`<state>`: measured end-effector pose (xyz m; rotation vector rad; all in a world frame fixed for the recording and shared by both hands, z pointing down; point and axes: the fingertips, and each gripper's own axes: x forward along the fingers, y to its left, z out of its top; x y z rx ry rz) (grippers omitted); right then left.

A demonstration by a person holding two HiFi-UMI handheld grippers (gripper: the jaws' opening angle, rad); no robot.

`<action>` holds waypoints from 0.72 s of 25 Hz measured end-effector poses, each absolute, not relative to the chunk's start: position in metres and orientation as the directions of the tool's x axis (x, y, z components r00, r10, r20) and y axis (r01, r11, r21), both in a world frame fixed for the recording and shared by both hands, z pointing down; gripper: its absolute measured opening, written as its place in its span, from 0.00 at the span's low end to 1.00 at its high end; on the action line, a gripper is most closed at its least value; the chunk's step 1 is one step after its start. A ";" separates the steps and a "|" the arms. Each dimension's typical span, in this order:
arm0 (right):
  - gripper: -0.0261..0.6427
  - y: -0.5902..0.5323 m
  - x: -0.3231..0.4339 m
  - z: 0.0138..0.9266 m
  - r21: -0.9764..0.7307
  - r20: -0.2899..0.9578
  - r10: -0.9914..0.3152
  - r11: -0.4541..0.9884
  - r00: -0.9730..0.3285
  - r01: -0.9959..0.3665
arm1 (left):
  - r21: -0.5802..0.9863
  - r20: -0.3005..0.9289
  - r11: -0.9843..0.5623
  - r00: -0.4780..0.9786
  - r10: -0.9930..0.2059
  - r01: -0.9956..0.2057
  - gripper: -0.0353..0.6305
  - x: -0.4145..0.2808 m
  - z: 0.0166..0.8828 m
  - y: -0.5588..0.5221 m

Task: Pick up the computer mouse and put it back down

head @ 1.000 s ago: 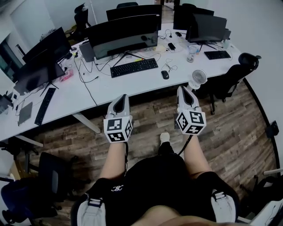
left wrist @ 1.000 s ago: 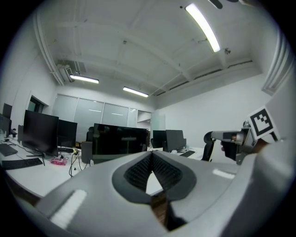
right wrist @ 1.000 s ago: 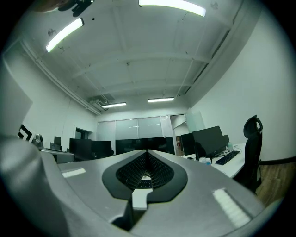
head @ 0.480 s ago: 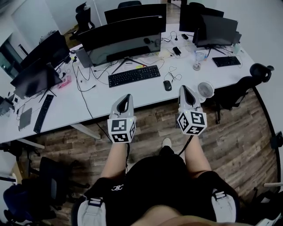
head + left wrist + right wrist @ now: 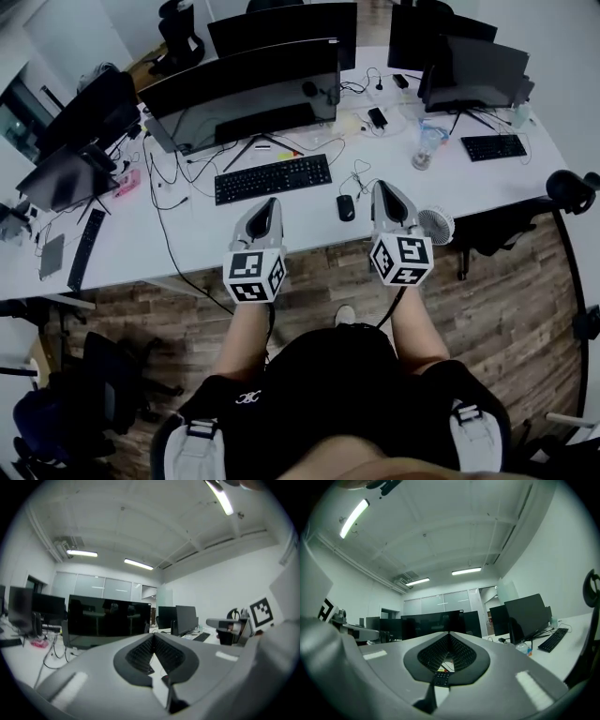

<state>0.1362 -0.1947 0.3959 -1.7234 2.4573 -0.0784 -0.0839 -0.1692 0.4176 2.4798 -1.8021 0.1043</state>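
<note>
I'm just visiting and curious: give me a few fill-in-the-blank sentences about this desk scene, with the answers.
The gripper nearest the computer mouse is the person's ___ one.
The left gripper has its jaws ___, holding nothing.
The keyboard just left of the mouse is ___.
Missing words: right; shut; black.

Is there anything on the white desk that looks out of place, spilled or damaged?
Nothing is spilled or broken. The mouse lies flat beside the keyboard. Two small oddities: the white fan stands right at the front edge of the desk, and a black cable seems to trail over that edge toward the floor.
</note>
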 end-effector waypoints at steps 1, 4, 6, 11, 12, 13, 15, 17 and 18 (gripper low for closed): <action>0.05 -0.204 0.139 0.397 -0.123 -0.079 -0.935 0.353 -0.345 -0.928 | 0.065 0.100 -0.309 0.314 -0.944 -0.949 0.13 -0.079 0.419 -0.178; 0.05 -0.229 0.148 0.399 -0.122 -0.072 -0.930 0.368 -0.362 -0.922 | 0.095 0.101 -0.308 0.317 -0.943 -0.947 0.13 -0.063 0.417 -0.200; 0.05 -0.242 0.153 0.401 -0.125 -0.069 -0.926 0.376 -0.370 -0.918 | 0.073 0.103 -0.300 0.306 -0.946 -0.951 0.13 -0.055 0.417 -0.213; 0.05 -0.269 0.158 0.409 -0.126 -0.056 -0.924 0.383 -0.379 -0.915 | 0.077 0.127 -0.289 0.297 -0.947 -0.954 0.13 -0.047 0.428 -0.237; 0.05 -0.273 0.158 0.411 -0.124 -0.052 -0.924 0.383 -0.380 -0.915 | 0.078 0.129 -0.288 0.296 -0.946 -0.954 0.13 -0.047 0.430 -0.242; 0.05 -0.277 0.157 0.412 -0.121 -0.047 -0.924 0.383 -0.380 -0.916 | 0.078 0.129 -0.288 0.296 -0.946 -0.954 0.13 -0.048 0.430 -0.247; 0.05 -0.286 0.154 0.414 -0.117 -0.042 -0.926 0.379 -0.376 -0.918 | 0.074 0.129 -0.292 0.300 -0.945 -0.953 0.13 -0.050 0.431 -0.257; 0.05 -0.294 0.153 0.413 -0.111 -0.046 -0.930 0.367 -0.364 -0.924 | 0.070 0.128 -0.302 0.309 -0.943 -0.951 0.13 -0.051 0.431 -0.266; 0.05 -0.298 0.152 0.413 -0.108 -0.047 -0.933 0.359 -0.356 -0.927 | 0.067 0.130 -0.309 0.316 -0.940 -0.949 0.13 -0.051 0.432 -0.271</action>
